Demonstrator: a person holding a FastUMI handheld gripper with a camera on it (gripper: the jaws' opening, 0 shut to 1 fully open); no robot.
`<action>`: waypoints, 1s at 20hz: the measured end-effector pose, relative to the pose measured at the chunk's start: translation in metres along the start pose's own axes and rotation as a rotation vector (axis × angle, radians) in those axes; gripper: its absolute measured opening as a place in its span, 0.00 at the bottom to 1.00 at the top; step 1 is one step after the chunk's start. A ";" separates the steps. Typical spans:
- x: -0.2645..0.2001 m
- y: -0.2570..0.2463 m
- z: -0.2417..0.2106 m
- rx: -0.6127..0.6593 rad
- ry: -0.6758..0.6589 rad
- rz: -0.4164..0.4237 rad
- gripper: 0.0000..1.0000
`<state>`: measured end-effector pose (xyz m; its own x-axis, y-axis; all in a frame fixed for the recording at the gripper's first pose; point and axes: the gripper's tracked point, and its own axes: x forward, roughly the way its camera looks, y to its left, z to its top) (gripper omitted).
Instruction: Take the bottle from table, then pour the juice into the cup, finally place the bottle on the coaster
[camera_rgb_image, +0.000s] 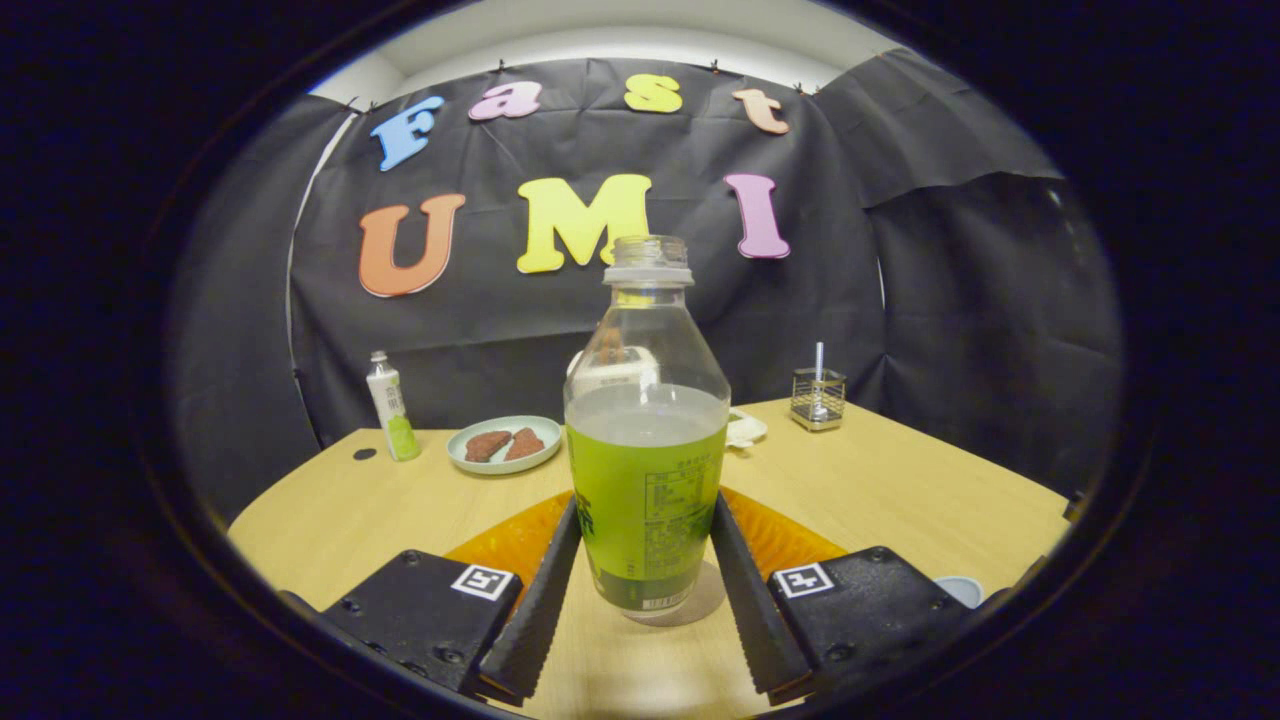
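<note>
An uncapped clear bottle with a green label stands upright between my two fingers, about half full of pale juice. My gripper is shut on it, with both black fingers pressing the label's sides. An orange coaster lies on the table just beyond the fingers, spreading out behind the bottle on both sides. The bottle's base is over bare wood in front of the coaster, and I cannot tell whether it rests there or hangs just above. A white cup-like shape shows through the clear glass, behind the bottle.
On the wooden table, a small capped bottle stands at the back left beside a pale green plate with two brown pieces. A wire holder stands at the back right, a white dish nearer, and a pale round rim by my right finger.
</note>
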<state>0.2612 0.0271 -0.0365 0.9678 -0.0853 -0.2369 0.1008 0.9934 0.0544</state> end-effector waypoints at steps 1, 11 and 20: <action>0.006 -0.002 -0.003 -0.013 0.013 -0.002 0.80; 0.034 -0.016 -0.020 -0.039 0.049 -0.014 0.81; 0.043 -0.014 -0.033 -0.077 0.071 0.011 0.82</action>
<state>0.2942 0.0122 -0.0800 0.9497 -0.0718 -0.3047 0.0701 0.9974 -0.0166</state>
